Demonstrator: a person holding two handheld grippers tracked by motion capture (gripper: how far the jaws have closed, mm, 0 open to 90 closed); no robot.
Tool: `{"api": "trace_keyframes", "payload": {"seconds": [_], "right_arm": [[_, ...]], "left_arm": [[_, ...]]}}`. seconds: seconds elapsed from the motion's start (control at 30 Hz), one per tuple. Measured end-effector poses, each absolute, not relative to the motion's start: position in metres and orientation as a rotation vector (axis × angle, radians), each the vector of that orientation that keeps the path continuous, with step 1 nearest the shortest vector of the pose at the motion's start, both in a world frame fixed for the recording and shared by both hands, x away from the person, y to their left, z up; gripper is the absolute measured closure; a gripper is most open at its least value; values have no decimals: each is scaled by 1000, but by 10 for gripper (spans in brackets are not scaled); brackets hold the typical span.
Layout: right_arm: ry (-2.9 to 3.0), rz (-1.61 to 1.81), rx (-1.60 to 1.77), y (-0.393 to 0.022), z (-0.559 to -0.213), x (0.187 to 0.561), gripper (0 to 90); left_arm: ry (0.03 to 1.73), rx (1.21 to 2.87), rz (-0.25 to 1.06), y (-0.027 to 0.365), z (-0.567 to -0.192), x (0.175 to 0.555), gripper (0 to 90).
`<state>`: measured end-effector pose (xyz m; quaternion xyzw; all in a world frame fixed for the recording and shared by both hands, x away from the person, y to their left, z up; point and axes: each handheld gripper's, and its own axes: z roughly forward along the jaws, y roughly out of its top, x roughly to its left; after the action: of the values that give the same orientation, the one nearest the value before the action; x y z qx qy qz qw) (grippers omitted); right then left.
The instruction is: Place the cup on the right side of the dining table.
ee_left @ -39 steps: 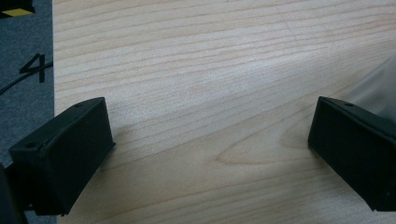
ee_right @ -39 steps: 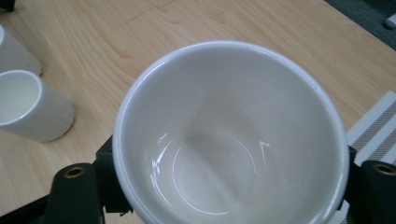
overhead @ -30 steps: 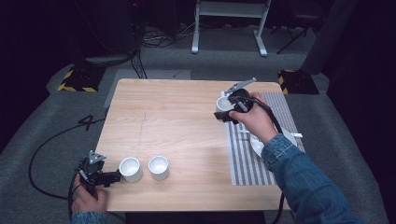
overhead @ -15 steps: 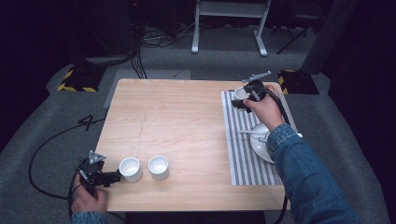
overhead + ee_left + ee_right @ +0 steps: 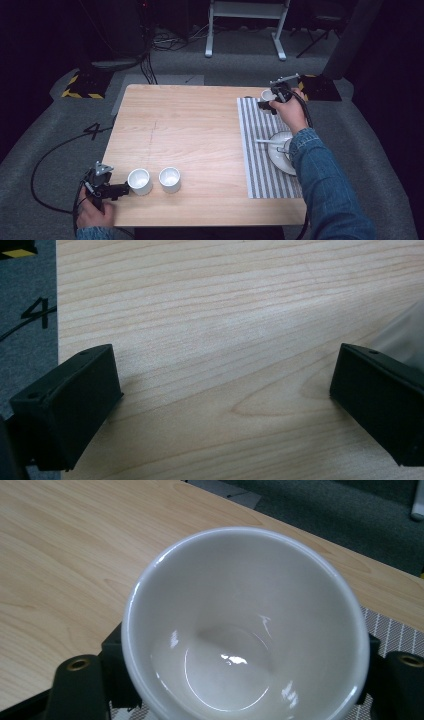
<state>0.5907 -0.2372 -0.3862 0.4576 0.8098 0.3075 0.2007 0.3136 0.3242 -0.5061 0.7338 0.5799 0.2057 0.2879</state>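
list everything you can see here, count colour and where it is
held cup: 1, white, empty, between the right gripper's jaws over the mat's far end
standing cups: 2, white, side by side near the table's front left edge
plate: 1, white, on the mat, partly behind the sleeve
spoon: 1, white, lying on the plate
placemat: 1, grey and white striped, right side of the table
table: 1, light wood
left gripper: 1, black, jaws wide apart, beside the nearer standing cup
right gripper: 1, black, clamped on the held cup
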Motion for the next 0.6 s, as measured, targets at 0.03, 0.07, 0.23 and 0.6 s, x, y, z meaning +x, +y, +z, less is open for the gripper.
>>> {"api": "trace_keyframes", "payload": {"seconds": [0.03, 0.07, 0.23, 0.6], "right_arm": [[2257, 856, 1294, -240, -388, 593, 273], [2253, 851, 1303, -243, -391, 595, 273], [2237, 815, 1356, -258, -405, 606, 273], [2255, 706, 1419, -271, -431, 616, 272]], "left_arm": [[1549, 1960, 549, 324, -506, 314, 1], [1549, 1960, 549, 324, -506, 314, 1], [1549, 1960, 549, 324, -506, 314, 1], [1549, 1960, 549, 324, -506, 314, 1]]}}
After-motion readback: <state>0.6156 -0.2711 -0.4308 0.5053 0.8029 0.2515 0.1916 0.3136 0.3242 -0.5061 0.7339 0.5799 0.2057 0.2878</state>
